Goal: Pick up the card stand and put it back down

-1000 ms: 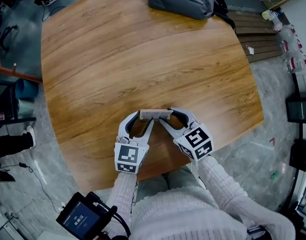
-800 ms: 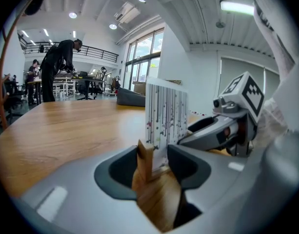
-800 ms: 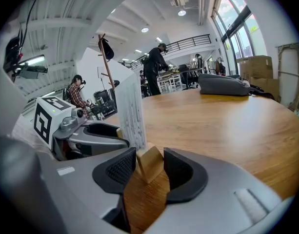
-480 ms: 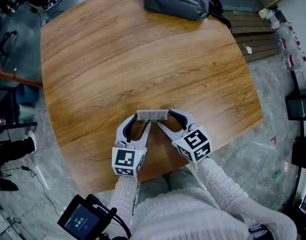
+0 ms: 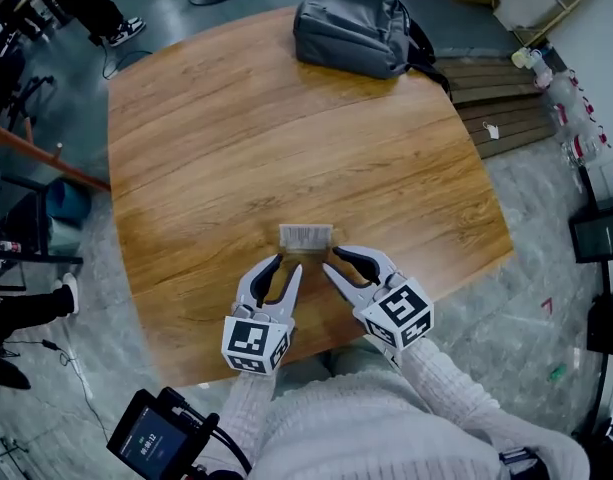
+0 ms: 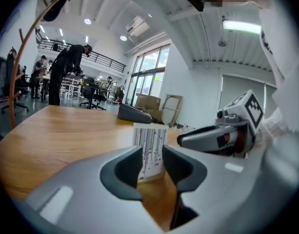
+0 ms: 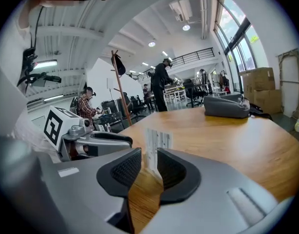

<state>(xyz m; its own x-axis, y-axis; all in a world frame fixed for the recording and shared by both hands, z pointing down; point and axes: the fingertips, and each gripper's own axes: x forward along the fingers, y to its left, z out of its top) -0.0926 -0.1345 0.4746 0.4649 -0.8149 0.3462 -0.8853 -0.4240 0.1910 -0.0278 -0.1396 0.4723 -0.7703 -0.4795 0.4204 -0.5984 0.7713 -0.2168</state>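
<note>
The card stand (image 5: 306, 236) stands upright on the tabletop (image 5: 216, 148). Left hand-held gripper (image 5: 286, 267) and right hand-held gripper (image 5: 335, 260): jaws narrow, just closing, empty, just short of the stand.

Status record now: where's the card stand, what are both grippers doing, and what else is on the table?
card stand: upright on the wooden table, touching neither gripper
left gripper: just short of the stand, jaws have just been closing, nothing between them
right gripper: same, jaws have just been closing, empty
backpack: at the table's far edge
</note>
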